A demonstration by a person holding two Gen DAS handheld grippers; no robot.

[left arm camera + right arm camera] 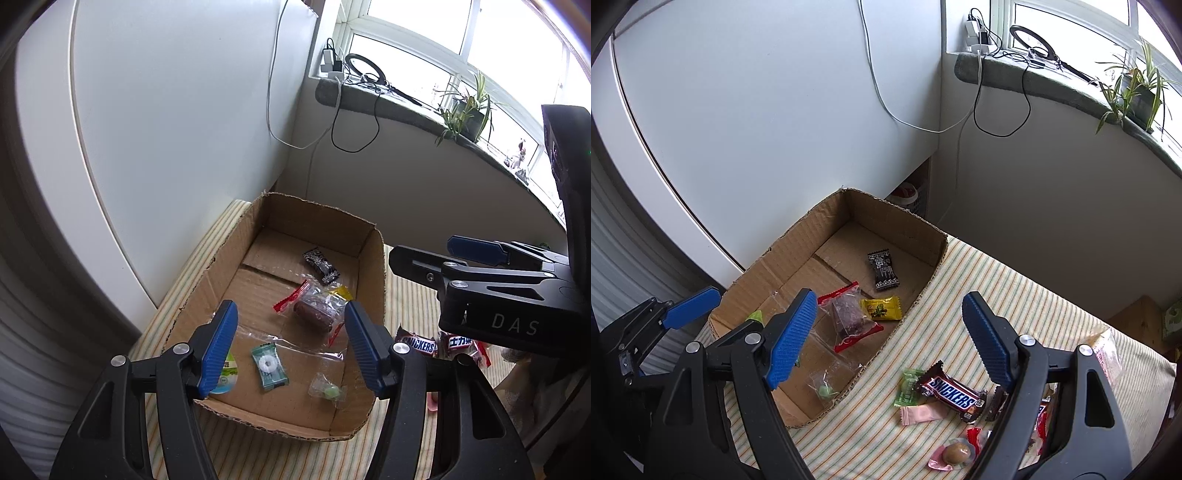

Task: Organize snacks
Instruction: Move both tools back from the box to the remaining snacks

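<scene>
Striped cloth bears Snickers bar (951,394) under open right claw (892,341).

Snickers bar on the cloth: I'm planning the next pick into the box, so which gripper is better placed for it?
Right. The right gripper hangs open and empty over the Snickers bar on the striped cloth; the left gripper, also empty, hovers over the cardboard box.
</scene>
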